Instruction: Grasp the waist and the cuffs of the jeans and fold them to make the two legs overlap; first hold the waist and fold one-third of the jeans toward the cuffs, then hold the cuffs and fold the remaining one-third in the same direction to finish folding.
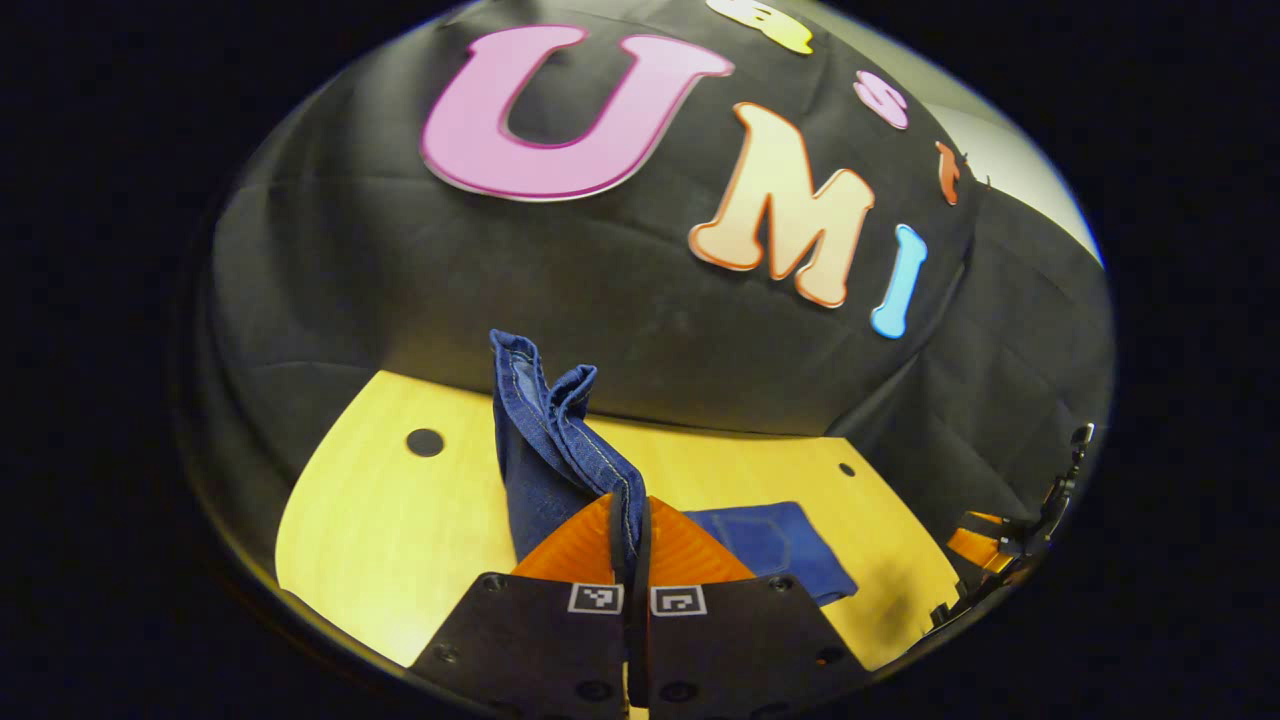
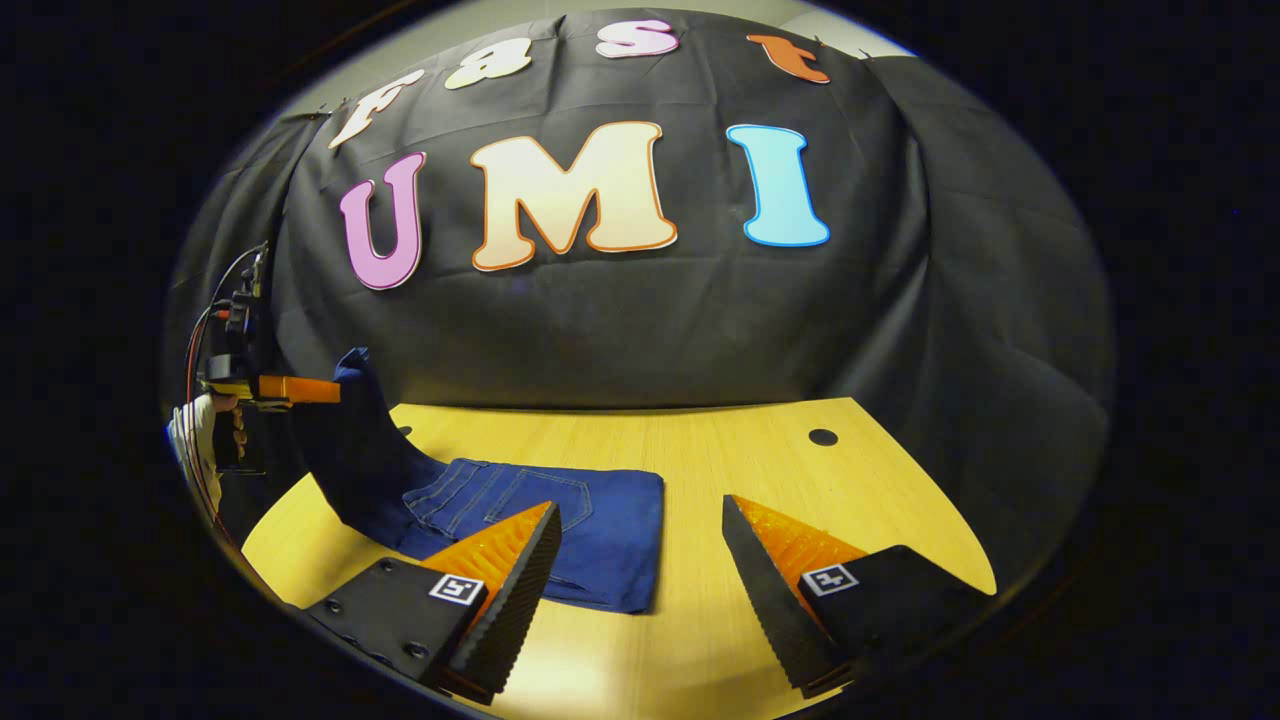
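Observation:
The dark blue jeans [image 2: 560,520] lie partly folded on the wooden table [image 2: 760,450], pocket side up. In the left gripper view my left gripper [image 1: 631,520] is shut on the cuffs [image 1: 545,420], which stand up above its fingers, while the folded part of the jeans [image 1: 780,545] lies on the table to the right. The right gripper view shows that left gripper [image 2: 290,390] raised at the far left, a hand [image 2: 195,430] holding it, with the leg fabric hanging down from it. My right gripper [image 2: 640,530] stands open just above the table, close to the jeans' near right corner.
Black cloth walls close off the booth behind and beside the table. Small round holes [image 2: 822,437] [image 1: 424,442] sit in the tabletop near its back corners. Bare wood stretches to the right of the jeans in the right gripper view.

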